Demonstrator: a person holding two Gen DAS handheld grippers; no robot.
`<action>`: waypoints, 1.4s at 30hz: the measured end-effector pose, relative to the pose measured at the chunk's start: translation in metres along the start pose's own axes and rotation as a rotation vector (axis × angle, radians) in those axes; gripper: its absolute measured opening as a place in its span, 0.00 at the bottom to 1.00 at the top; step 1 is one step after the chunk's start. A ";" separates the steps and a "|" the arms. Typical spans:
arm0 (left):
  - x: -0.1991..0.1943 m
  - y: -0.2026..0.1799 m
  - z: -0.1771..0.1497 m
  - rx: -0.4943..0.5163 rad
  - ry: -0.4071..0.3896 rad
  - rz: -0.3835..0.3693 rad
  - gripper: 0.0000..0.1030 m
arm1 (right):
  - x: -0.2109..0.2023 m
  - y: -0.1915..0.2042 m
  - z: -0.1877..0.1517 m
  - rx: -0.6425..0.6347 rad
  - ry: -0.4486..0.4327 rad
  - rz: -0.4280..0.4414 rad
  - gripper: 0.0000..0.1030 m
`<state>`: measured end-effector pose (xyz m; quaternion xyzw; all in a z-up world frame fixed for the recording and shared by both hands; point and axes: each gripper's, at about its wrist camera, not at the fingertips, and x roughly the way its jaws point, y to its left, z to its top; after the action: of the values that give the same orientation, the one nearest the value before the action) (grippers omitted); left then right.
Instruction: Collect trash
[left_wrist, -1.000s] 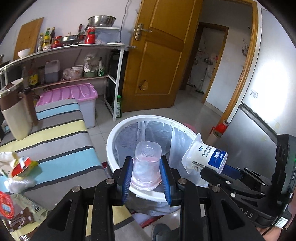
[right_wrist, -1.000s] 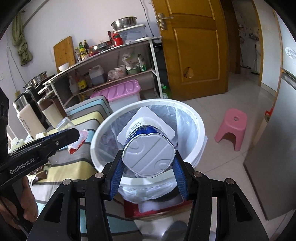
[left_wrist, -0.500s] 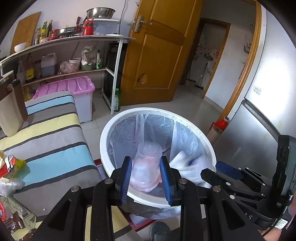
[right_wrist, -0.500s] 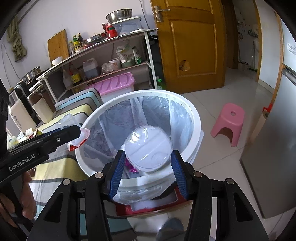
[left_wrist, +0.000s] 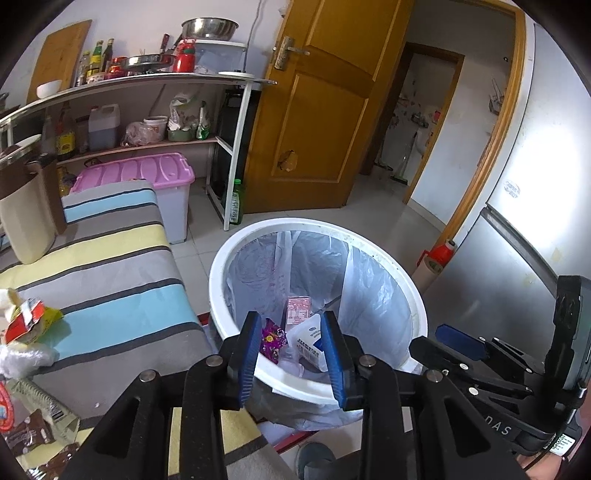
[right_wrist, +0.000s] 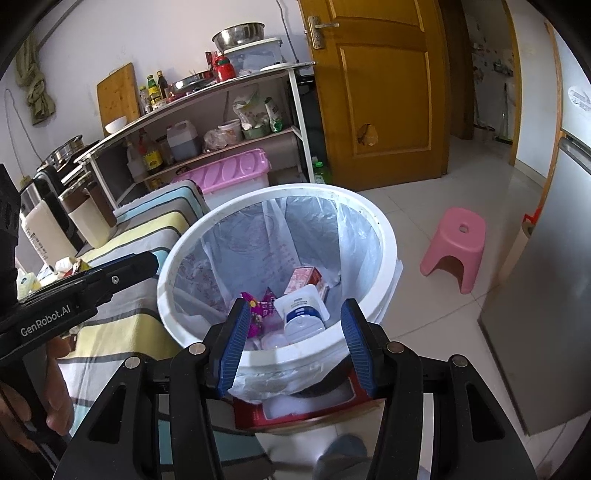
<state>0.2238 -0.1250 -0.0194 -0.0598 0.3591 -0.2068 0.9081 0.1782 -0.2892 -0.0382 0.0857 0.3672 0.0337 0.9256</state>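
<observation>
Both cups have dropped out of the jaws since a second ago and now lie in the lined white bin (left_wrist: 417, 314): the yogurt cup (right_wrist: 304, 314) by a purple wrapper (right_wrist: 258, 310), the clear one hard to make out. Left gripper (left_wrist: 291, 350), jaws just opening, and right gripper (right_wrist: 295, 343) both hang released and empty over it. Drop step looks done; next needs a swing back to the striped tabletop (left_wrist: 122, 280) for the remaining wrappers (left_wrist: 27, 321); tiled kitchen floor, pink stool (right_wrist: 456, 247) nearby.

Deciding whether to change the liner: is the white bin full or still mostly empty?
Mostly empty. In the white bin, the yogurt cup, pink carton and purple wrapper lie low, with bare liner above.
</observation>
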 end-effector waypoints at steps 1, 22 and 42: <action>-0.003 0.001 -0.001 -0.003 -0.004 0.000 0.32 | -0.003 0.002 -0.001 -0.002 -0.004 0.006 0.51; -0.098 0.036 -0.052 -0.043 -0.089 0.147 0.32 | -0.040 0.073 -0.026 -0.131 0.002 0.172 0.51; -0.160 0.111 -0.093 -0.163 -0.107 0.316 0.32 | -0.031 0.152 -0.046 -0.271 0.065 0.319 0.51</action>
<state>0.0925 0.0469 -0.0160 -0.0870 0.3307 -0.0283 0.9393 0.1245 -0.1377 -0.0223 0.0162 0.3707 0.2319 0.8992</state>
